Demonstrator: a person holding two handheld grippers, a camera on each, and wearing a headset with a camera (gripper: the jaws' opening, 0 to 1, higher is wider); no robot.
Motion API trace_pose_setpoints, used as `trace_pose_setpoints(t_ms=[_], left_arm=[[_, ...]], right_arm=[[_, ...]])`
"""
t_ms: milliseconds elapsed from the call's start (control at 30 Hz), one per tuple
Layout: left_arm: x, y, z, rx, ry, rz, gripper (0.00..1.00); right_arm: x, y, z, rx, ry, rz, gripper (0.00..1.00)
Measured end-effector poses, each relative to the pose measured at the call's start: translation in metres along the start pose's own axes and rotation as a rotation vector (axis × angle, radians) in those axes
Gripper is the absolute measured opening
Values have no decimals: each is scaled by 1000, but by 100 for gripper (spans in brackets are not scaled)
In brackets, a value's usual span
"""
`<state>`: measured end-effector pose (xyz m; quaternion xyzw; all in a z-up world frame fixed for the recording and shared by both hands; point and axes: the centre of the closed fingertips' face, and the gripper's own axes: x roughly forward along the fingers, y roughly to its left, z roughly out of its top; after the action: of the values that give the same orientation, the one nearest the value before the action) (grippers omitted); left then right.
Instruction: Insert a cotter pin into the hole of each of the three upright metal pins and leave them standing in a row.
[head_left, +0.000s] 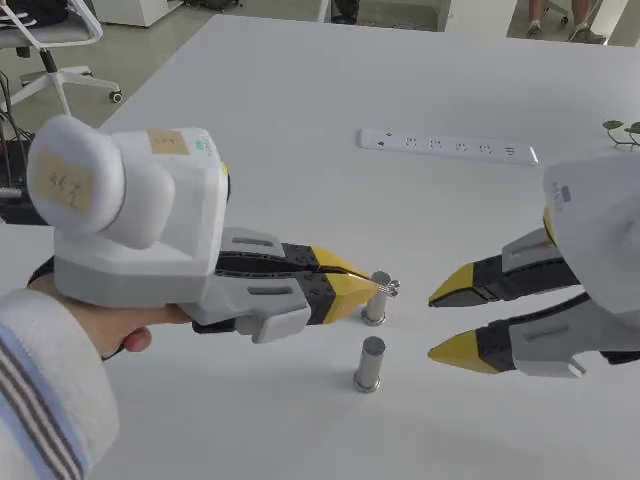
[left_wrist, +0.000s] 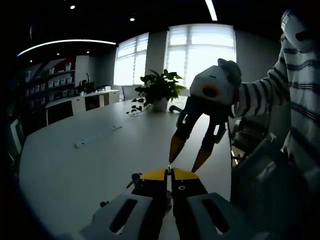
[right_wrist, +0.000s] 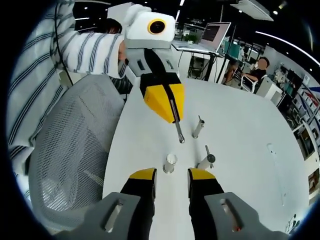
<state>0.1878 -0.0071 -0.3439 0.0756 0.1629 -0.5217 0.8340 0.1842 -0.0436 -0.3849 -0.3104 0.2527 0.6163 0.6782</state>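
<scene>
My left gripper (head_left: 368, 285) is shut on a thin cotter pin (right_wrist: 176, 124), which sticks out of its yellow tips above the table. Its tips sit at the top of one upright metal pin (head_left: 376, 300). A second metal pin (head_left: 369, 364) stands nearer me with a bare top. In the right gripper view this bare pin (right_wrist: 170, 163) is closest, and two more pins (right_wrist: 207, 160) (right_wrist: 198, 127) each carry a cotter pin. My right gripper (head_left: 437, 324) is open and holds nothing, just right of the pins. Its jaws (right_wrist: 172, 176) face the bare pin.
A white power strip (head_left: 446, 145) lies across the far side of the white table (head_left: 300, 90). Plant leaves (head_left: 625, 128) reach in at the right edge. A mesh chair (right_wrist: 75, 150) stands beside the table, and an office chair (head_left: 60, 40) is at the far left.
</scene>
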Motion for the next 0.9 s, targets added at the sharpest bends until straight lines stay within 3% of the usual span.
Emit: trace_pose_setpoints(t_ms=[200, 333, 367, 500, 900], left_arm=[[1, -5, -2, 31, -7, -25, 0], [1, -10, -2, 98, -16, -45, 0], [1, -8, -1, 159, -16, -34, 0], [2, -15, -1, 167, -15, -56, 0], [3, -29, -3, 172, -24, -109, 0]], right_arm=[[-3, 5, 5, 68, -61, 23, 20], [-4, 12, 10, 96, -89, 45, 20], [-4, 14, 10, 99, -92, 49, 20], [-3, 17, 8, 96, -80, 55, 20], [-2, 22, 21, 79, -110, 59, 11]])
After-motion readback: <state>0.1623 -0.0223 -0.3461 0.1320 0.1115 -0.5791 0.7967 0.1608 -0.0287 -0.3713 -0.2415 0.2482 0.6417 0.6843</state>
